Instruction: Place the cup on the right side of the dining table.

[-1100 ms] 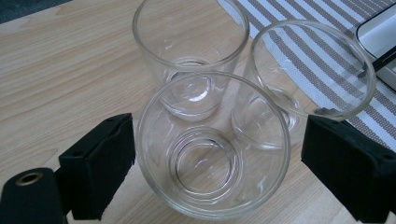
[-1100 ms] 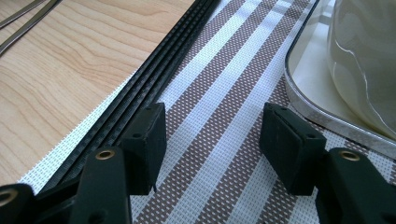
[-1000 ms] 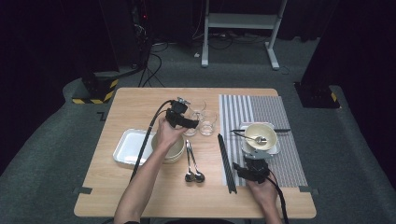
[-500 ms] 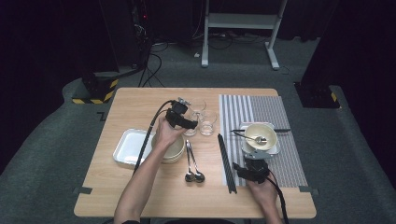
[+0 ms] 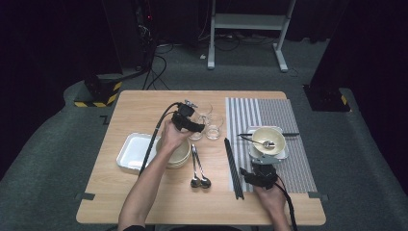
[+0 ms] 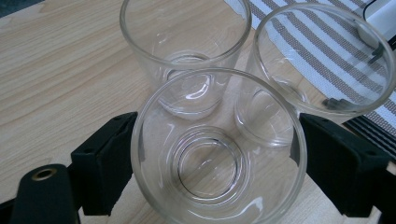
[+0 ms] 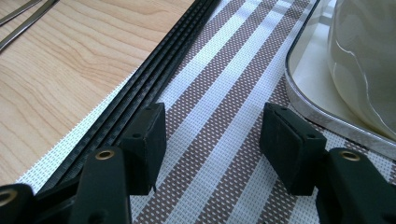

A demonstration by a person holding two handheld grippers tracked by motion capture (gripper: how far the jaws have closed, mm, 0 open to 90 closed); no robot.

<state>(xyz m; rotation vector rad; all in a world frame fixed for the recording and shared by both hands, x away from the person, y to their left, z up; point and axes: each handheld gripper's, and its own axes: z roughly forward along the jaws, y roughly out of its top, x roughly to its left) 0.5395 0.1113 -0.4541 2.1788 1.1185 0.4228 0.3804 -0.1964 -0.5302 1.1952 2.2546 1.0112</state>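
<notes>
Now, glass between left jaws.

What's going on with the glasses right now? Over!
Left tool around nearest glass, pads at its sides. Right tool open over striped mat, holding nothing. Two more glasses crowd right behind.

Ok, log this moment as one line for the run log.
left gripper: jaws around nearest glass, contact unclear | right gripper: open over striped placemat | two more glasses behind

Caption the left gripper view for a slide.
Left hand-held gripper straddling the nearest glass of three clustered on the wooden table.
</notes>
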